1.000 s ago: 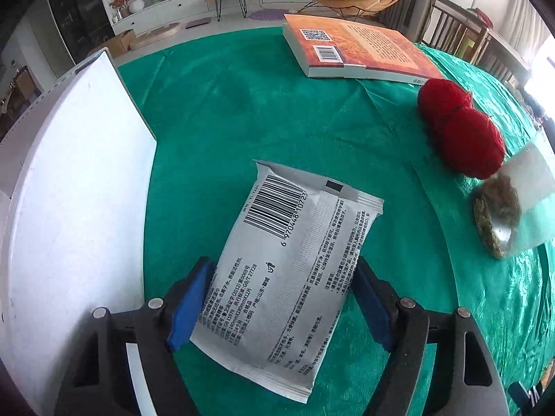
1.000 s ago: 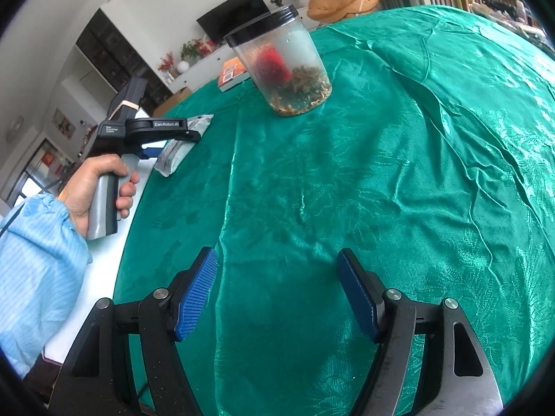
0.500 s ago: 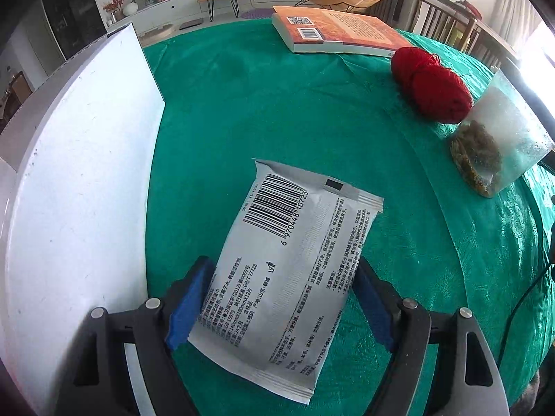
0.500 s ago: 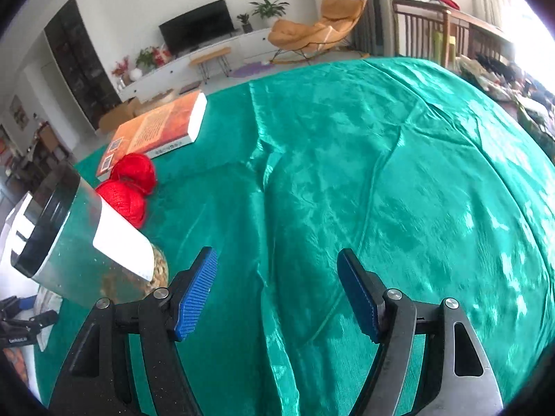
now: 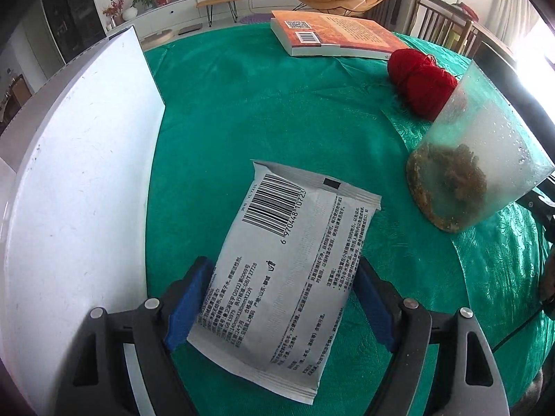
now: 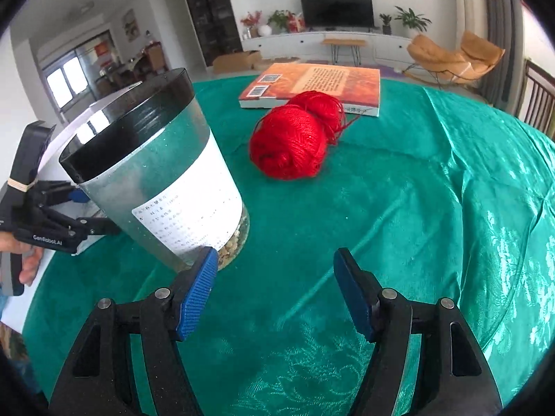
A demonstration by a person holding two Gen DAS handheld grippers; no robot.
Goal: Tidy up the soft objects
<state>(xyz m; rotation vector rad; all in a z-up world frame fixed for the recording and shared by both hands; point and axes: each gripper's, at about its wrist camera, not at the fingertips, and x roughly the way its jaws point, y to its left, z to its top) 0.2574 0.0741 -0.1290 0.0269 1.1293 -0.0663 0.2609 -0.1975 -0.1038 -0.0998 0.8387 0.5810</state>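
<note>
red yarn balls [image 6: 295, 138] behind clear jar [image 6: 156, 180], book [image 6: 312, 86] beyond

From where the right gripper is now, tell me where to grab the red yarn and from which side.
Take the nearer ball of the red yarn across its round middle, coming from above and in front with the right gripper open. The two balls lie one behind the other, so the near one is exposed; the jar stands close on the left, so probably keep right of it.

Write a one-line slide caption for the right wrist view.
Open right gripper over a green tablecloth, beside a black-lidded jar, facing red yarn and a book.
</note>
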